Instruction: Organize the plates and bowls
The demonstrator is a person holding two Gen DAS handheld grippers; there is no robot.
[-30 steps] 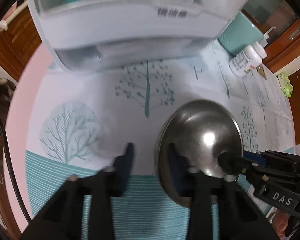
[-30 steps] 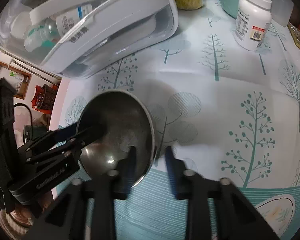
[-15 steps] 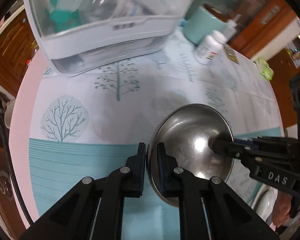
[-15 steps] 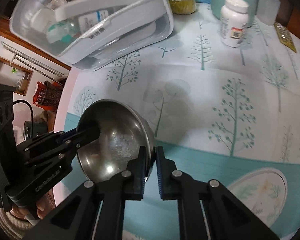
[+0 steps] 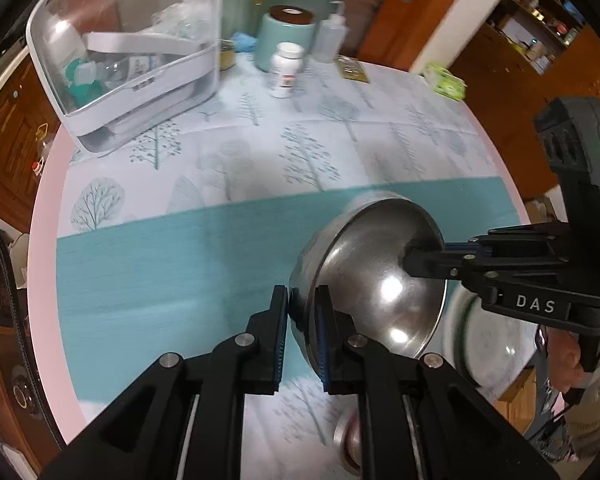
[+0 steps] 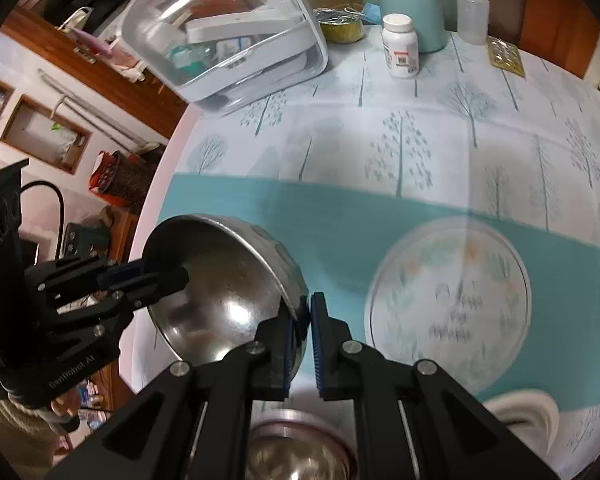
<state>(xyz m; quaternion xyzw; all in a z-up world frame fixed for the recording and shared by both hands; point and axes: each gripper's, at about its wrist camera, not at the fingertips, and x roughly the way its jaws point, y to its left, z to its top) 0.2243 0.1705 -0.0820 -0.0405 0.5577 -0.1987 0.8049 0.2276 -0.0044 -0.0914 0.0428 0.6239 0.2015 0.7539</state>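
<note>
A shiny steel bowl (image 5: 376,276) hangs tilted in the air above the table, held by both grippers. My left gripper (image 5: 302,334) is shut on its near rim. My right gripper (image 6: 300,330) is shut on the opposite rim and also shows in the left wrist view (image 5: 416,262). In the right wrist view the same steel bowl (image 6: 220,284) is at lower left. A patterned plate (image 6: 448,304) lies on the teal band of the cloth to the right. A second steel bowl (image 6: 296,452) sits below the grippers, and a white bowl (image 6: 520,412) at lower right.
A clear-lidded white storage box (image 5: 140,64) stands at the back left. A white pill bottle (image 5: 286,70), a teal canister (image 5: 286,36) and a squeeze bottle (image 6: 474,14) stand at the back. The round table's pink edge (image 5: 46,216) runs along the left.
Both grippers have closed on the bowl's rim and lifted it up and back from the box toward the table's near side. The plate and lower bowls have come into view.
</note>
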